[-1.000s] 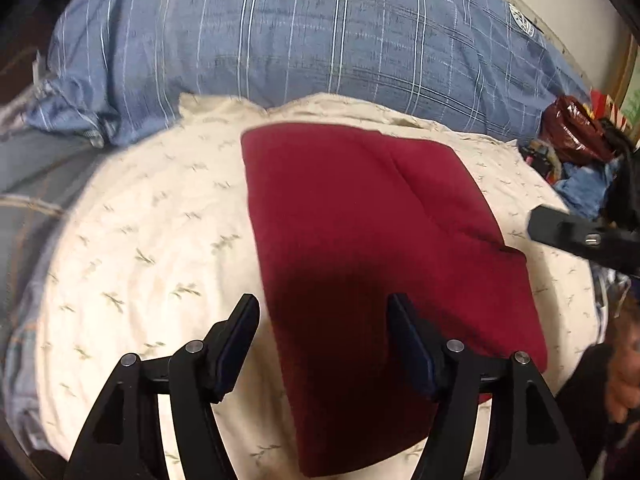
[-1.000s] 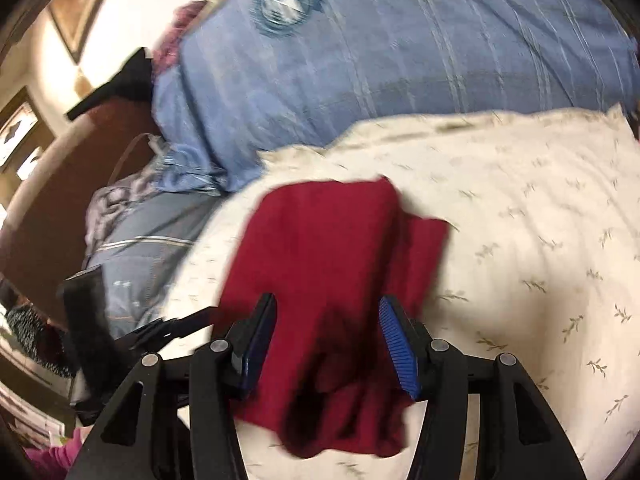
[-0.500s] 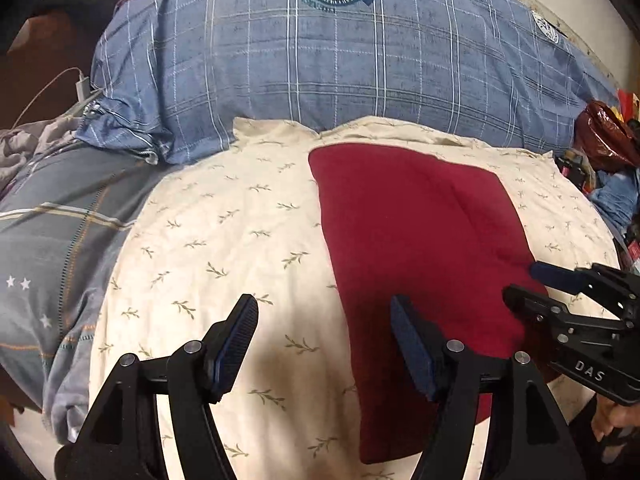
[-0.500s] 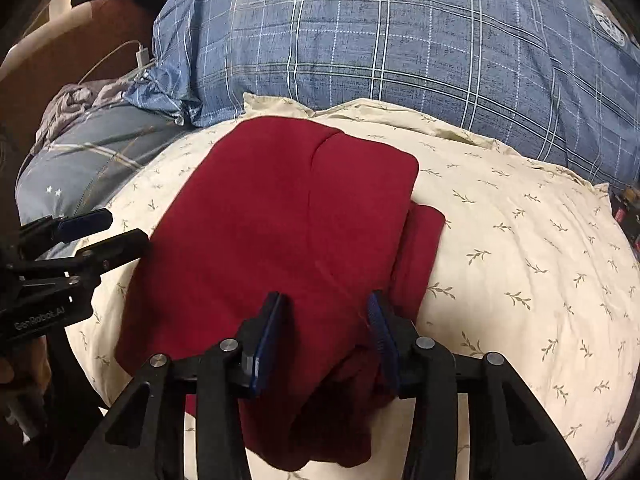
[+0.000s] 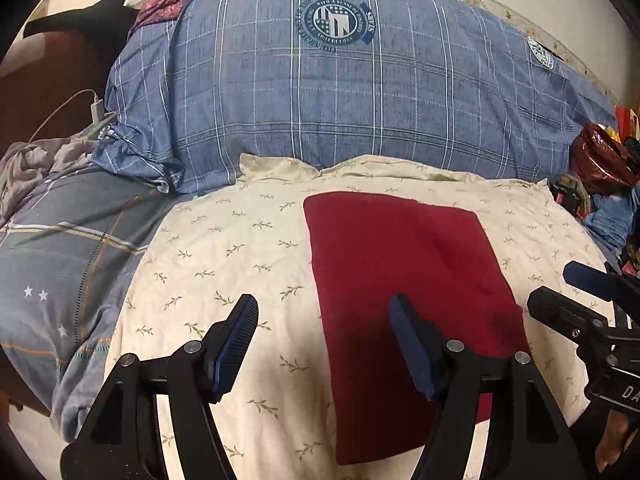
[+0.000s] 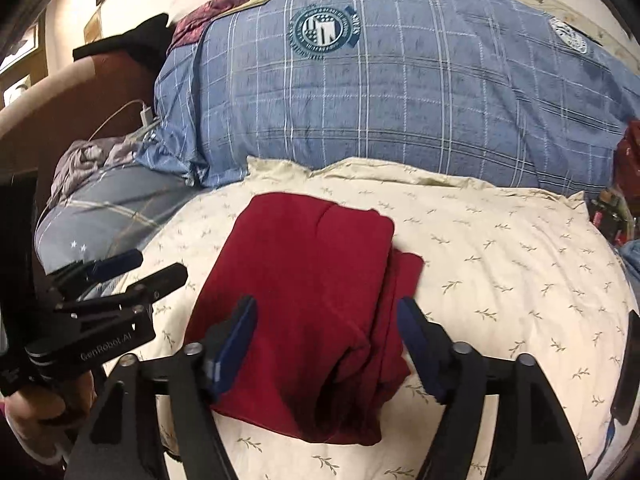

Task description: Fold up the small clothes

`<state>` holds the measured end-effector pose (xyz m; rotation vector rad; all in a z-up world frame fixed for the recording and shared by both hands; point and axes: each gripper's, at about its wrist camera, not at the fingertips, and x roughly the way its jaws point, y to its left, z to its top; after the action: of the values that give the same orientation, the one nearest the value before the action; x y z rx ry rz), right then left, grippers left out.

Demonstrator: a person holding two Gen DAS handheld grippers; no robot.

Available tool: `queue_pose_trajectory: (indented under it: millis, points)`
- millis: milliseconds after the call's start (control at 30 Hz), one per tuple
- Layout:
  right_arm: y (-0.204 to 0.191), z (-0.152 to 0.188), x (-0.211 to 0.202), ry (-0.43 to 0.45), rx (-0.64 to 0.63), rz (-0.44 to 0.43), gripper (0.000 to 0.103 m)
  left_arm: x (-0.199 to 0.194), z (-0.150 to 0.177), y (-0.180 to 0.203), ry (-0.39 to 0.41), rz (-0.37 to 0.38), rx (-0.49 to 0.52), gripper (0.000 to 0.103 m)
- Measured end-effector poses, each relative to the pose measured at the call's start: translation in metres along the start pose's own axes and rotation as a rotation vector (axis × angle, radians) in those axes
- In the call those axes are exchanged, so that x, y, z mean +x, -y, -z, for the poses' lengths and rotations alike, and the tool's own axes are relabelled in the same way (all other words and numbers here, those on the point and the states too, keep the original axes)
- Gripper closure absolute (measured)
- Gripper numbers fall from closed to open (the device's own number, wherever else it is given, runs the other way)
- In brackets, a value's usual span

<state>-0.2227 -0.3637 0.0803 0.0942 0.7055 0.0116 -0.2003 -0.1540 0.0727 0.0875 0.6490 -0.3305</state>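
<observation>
On the cream pillow [image 5: 224, 264] lies the folded red garment [image 5: 400, 272], flat, its far edge straight and near the blue plaid pillow [image 5: 340, 112]. Its right side shows stepped layers in the right wrist view. Bare pillow lies either side of the garment. Left gripper [image 5: 324, 344] hovers over its left edge, jaws apart, empty. Right gripper [image 6: 326, 344], jaws just opened, straddles its near end without pressing.

A cream leaf-printed pillow [image 5: 224, 264] is laid on the bed, with a folded red garment [image 5: 404, 264] spread flat on it; a blue plaid pillow [image 5: 320, 112] is propped behind, touching
</observation>
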Motion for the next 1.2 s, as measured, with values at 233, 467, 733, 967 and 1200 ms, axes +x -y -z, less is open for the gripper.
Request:
queue_pose_trajectory:
  millis: [233, 467, 733, 967, 1200]
  points:
    - [0.002, 0.003, -0.003, -0.008, 0.026, -0.003, 0.023, -0.012, 0.001, 0.0, 0.027, -0.015, 0.005, 0.035]
    - [0.001, 0.006, -0.004, -0.014, 0.028, -0.007, 0.022, -0.019, 0.003, 0.001, 0.042, -0.028, 0.021, 0.035]
    - [-0.005, 0.009, 0.0, -0.025, 0.015, -0.009, 0.021, -0.018, 0.004, -0.002, 0.037, -0.027, 0.031, 0.035]
    - [-0.007, 0.011, 0.003, -0.039, 0.018, -0.009, 0.021, -0.014, 0.003, -0.003, 0.027, -0.027, 0.03, 0.035]
    - [-0.007, 0.013, 0.007, -0.051, 0.024, -0.007, 0.021, -0.011, 0.003, -0.002, 0.025, -0.025, 0.04, 0.035]
